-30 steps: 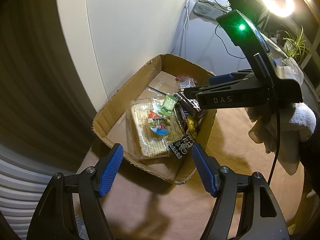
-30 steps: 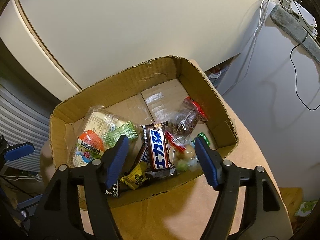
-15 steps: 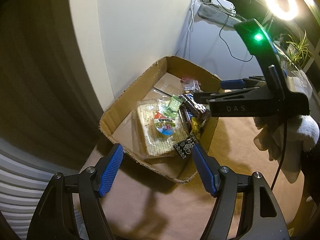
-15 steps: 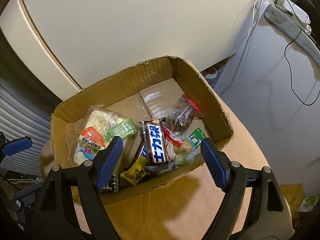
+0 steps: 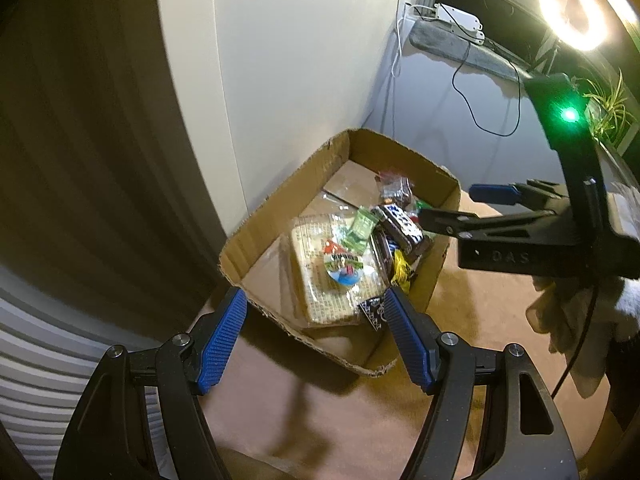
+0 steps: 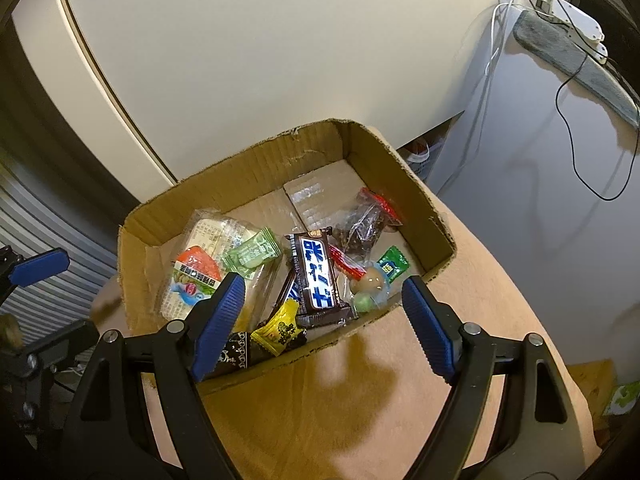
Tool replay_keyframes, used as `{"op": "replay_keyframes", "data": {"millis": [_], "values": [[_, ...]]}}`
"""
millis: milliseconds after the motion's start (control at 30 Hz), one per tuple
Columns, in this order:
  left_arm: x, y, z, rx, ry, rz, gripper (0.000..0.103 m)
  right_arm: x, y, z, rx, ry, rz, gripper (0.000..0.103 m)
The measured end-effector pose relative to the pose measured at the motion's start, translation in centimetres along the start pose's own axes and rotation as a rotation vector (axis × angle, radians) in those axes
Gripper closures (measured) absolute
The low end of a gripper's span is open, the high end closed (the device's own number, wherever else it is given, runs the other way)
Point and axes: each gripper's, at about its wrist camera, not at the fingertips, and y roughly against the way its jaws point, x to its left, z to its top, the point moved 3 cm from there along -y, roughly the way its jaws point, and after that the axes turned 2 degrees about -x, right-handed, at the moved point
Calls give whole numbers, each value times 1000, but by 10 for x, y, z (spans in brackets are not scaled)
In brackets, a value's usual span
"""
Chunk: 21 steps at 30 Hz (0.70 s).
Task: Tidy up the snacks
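A shallow cardboard box (image 6: 236, 168) (image 5: 288, 196) on a tan table holds several snacks. A brown chocolate bar (image 6: 316, 276) (image 5: 402, 226) lies in the middle, a cracker pack (image 6: 208, 248) (image 5: 324, 280) with a round jelly cup (image 5: 342, 270) on its left, a green candy (image 6: 252, 254), a yellow candy (image 6: 282, 328) and a clear bag of dark pieces (image 6: 360, 226). My right gripper (image 6: 320, 312) is open and empty, above the box's near wall. My left gripper (image 5: 312, 340) is open and empty, before the box's near corner. The right gripper also shows in the left wrist view (image 5: 472, 206).
A white wall panel (image 6: 240, 40) stands right behind the box. A grey ledge with a white power strip (image 6: 576, 20) and hanging cables is at the right. A ring light (image 5: 574, 20) glows at the upper right. The tan table top (image 6: 360, 408) extends toward me.
Both grippers have drawn back and up from the box, so it looks smaller and farther. The right gripper's jaws have opened wider. The snacks have not moved.
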Motion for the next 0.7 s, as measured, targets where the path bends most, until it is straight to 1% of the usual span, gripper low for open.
{"op": "replay_keyframes", "data": {"millis": [100, 400, 533, 700], "values": [[0, 5, 4, -16, 9, 16, 31, -1, 10, -1, -20, -4, 1, 20], [-7, 11, 7, -29, 14, 6, 31, 2, 37, -6, -70, 1, -3, 20], [-10, 15, 8, -40, 16, 5, 26, 0, 49, -10, -88, -20, 0, 20], [-14, 23, 10, -60, 16, 4, 26, -1, 67, -18, -120, -41, -12, 20]]}}
